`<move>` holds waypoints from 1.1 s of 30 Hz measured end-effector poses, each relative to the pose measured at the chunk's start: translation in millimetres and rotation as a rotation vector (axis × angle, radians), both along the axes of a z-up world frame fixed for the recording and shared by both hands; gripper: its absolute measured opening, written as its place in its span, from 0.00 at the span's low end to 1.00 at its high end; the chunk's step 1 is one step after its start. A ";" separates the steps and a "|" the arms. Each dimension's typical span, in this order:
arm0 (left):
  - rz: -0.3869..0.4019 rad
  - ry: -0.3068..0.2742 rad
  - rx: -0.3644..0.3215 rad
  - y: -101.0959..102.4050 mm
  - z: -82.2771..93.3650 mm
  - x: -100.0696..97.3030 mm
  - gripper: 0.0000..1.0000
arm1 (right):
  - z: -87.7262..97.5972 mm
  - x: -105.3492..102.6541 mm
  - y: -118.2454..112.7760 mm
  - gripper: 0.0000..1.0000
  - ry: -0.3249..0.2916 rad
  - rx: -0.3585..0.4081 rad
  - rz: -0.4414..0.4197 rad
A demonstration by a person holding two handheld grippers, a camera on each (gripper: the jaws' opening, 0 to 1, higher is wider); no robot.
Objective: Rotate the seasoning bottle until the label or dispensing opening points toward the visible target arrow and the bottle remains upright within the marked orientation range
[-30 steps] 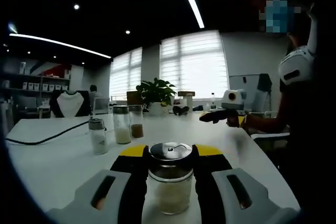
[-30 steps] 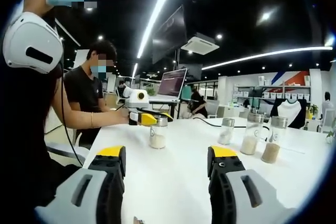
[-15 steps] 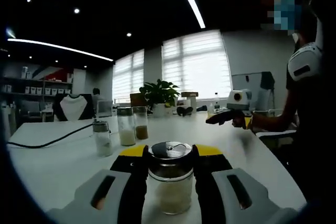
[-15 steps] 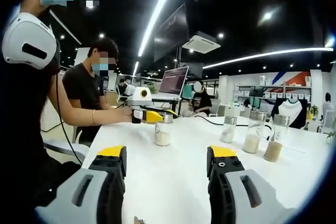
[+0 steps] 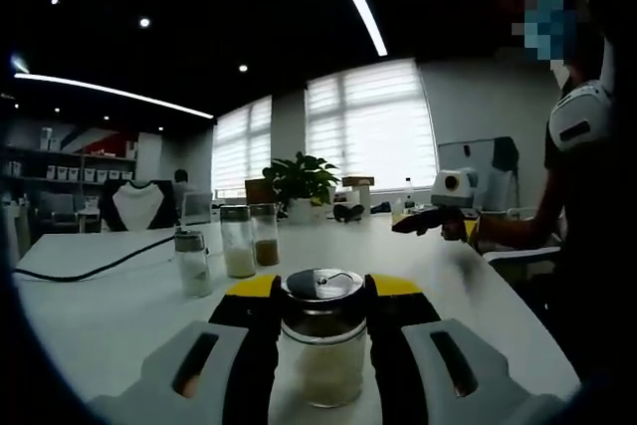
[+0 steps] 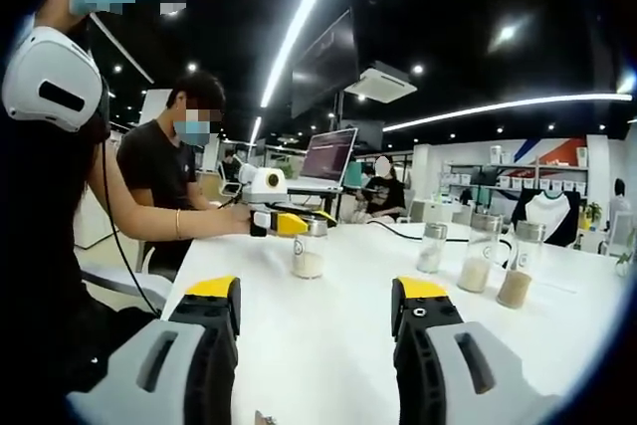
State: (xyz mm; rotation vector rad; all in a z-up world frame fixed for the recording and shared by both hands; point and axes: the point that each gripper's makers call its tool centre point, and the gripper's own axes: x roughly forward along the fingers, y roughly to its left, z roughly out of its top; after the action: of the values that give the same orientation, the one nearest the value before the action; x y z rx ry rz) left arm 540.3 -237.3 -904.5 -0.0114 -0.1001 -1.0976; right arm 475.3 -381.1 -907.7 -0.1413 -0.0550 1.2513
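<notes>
At the bottom centre of the left gripper view, the left gripper pinches the seasoning bottle between its yellow-tipped jaws. The bottle stands upright on the white worktop: clear glass, pale granules in its lower half, a domed metal cap. Its base is cut off by the frame edge, and no label or arrow can be made out. In the right gripper view, the right gripper hangs with jaws spread over bare worktop. Farther off stand three glass jars.
</notes>
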 end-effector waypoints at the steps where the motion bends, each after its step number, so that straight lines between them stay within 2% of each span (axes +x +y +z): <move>1: -0.002 -0.002 0.002 -0.2 0.0 -0.2 0.35 | 1.1 -1.4 0.0 0.61 -0.002 0.000 0.001; 6: -0.008 -0.001 0.005 -0.4 0.2 -0.3 0.35 | 1.3 -2.7 1.3 0.61 -0.009 -0.008 0.004; 10: -0.004 0.000 0.034 -1.0 -0.8 -0.6 0.38 | 0.5 -2.0 2.3 0.61 -0.008 -0.009 0.006; 12: 0.046 0.008 0.170 2.8 -18.5 4.2 0.45 | 0.8 -1.4 2.6 0.61 -0.008 -0.005 0.004; 13: 0.059 0.018 0.265 3.1 -33.3 4.4 0.49 | 1.0 -1.5 2.7 0.61 -0.007 -0.003 0.004; 14: 0.064 0.028 0.289 2.5 -38.3 4.6 0.54 | 1.2 -1.7 2.9 0.61 -0.008 -0.002 0.005; 15: 0.063 0.040 0.281 0.1 -39.9 3.5 0.56 | 1.5 -1.8 3.0 0.61 -0.008 0.000 0.005; 17: 0.020 0.048 0.234 -7.2 -36.5 -5.0 0.55 | 1.4 -2.0 2.9 0.61 -0.008 0.001 0.005; 18: 0.026 0.044 0.231 -7.3 -35.5 -5.2 0.54 | 1.3 -2.1 2.9 0.61 -0.007 0.002 0.005; 22: 0.126 0.040 0.243 -0.5 -31.1 4.4 0.54 | 0.5 -2.3 1.7 0.60 -0.003 0.007 0.002; 28: 0.199 0.011 0.239 2.4 -16.4 2.8 0.55 | 1.3 -2.7 -1.4 0.60 -0.003 0.016 -0.004; 31: 0.283 0.001 0.261 10.8 -12.6 7.9 0.55 | 2.1 -2.7 -2.7 0.60 -0.005 0.019 -0.007; 32: 0.314 0.009 0.263 14.6 -12.1 10.2 0.54 | 2.4 -2.8 -3.2 0.60 -0.005 0.020 -0.009; 33: 0.388 0.078 0.251 20.8 -13.3 12.5 0.55 | 2.5 -2.8 -3.5 0.60 -0.005 0.021 -0.010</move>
State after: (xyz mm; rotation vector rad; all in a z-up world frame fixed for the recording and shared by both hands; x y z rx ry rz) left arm 552.8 -216.5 -917.8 0.1840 0.1034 -0.7145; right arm 472.5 -384.6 -905.2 -0.1266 -0.0718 1.2398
